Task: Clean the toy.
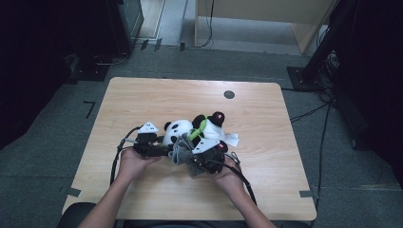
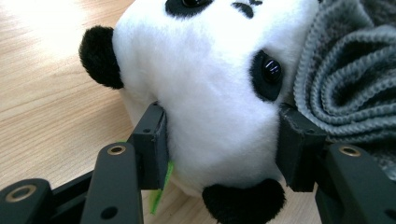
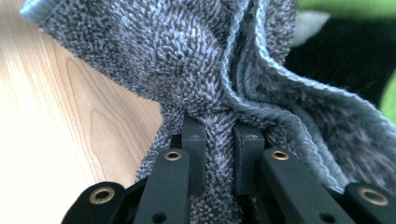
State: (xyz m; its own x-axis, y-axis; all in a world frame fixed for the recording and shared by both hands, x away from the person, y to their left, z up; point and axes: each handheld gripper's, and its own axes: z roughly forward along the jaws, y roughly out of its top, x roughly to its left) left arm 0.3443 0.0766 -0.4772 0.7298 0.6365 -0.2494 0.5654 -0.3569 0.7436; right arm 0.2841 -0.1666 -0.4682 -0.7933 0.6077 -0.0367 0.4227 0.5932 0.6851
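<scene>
Lying near the middle of the wooden table (image 1: 142, 95), slightly toward the near edge: a plush panda (image 1: 178, 130) with a grey towel (image 1: 181, 151) bunched against its near right side. Seen from above, the left hand (image 1: 133, 164) and right hand (image 1: 228, 178) reaching in from the near edge, each with a gripper at the toy.

Clamping the panda's white head (image 2: 215, 93): the left gripper (image 2: 222, 147), jaws spread wide and pressed into the plush on either side, a black ear (image 2: 100, 56) at far left, towel folds (image 2: 345, 84) at right.

Pinching a ridge of the grey towel (image 3: 187, 56): the right gripper (image 3: 219, 158), jaws drawn close with the cloth squeezed between them, bare wood to the left.
</scene>
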